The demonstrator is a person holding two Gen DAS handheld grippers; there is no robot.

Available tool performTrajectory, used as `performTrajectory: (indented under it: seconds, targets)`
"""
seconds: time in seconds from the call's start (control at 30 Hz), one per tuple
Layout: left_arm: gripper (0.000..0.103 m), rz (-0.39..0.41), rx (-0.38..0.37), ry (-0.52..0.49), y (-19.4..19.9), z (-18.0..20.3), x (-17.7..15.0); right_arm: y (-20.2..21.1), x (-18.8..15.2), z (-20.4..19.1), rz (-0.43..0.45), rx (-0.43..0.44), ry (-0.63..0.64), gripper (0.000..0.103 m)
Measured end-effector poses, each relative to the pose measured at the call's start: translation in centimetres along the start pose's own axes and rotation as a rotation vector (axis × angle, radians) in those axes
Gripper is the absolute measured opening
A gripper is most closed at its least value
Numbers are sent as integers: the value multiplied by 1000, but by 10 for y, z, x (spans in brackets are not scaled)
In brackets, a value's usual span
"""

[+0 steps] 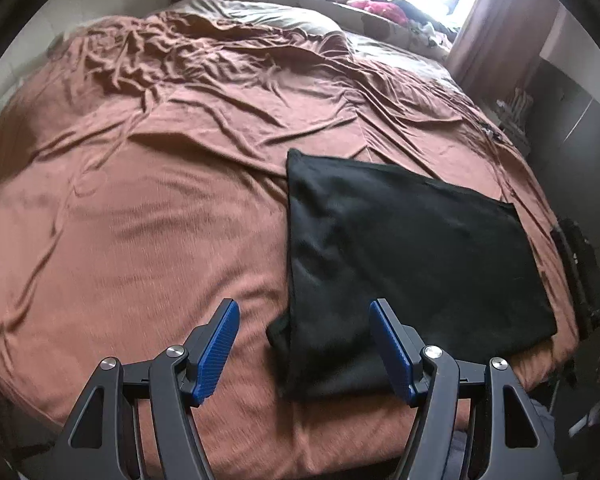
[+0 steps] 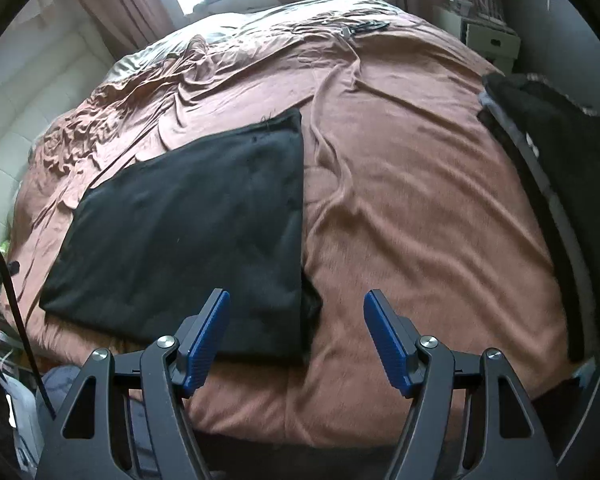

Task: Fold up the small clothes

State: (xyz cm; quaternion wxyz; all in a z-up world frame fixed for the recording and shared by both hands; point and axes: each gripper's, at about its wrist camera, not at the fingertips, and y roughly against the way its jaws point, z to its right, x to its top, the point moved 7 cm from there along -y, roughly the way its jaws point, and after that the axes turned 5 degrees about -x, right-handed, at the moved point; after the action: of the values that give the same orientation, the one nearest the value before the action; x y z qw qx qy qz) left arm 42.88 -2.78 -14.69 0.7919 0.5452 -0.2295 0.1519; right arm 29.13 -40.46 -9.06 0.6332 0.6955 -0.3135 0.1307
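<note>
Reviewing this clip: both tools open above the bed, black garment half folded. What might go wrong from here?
1. The black garment lies near the bed's front edge; a tug may drag it off.
2. A flap pokes out at its near corner, so the next fold may come out uneven.
3. The brown sheet is loose and wrinkled; the left tool or right tool may pinch it too.

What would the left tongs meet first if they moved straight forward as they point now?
Probably the near left edge of the folded black garment, which lies between the open left tongs; depth is uncertain.
</note>
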Motion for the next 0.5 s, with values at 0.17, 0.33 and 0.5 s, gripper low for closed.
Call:
performTrajectory:
  seconds: [0.17,0.33,0.5]
  targets:
    - [69,-4,-16,34,-1,1,-27,1,-26,7,-6,28,-31,68]
    - [69,-25,-37,59,-5,2,-52,1,-43,20,-10,32,-75,68]
    - [69,-31,-86,109,-11,-1,-67,-2,-52,25,-19,82,-142,57]
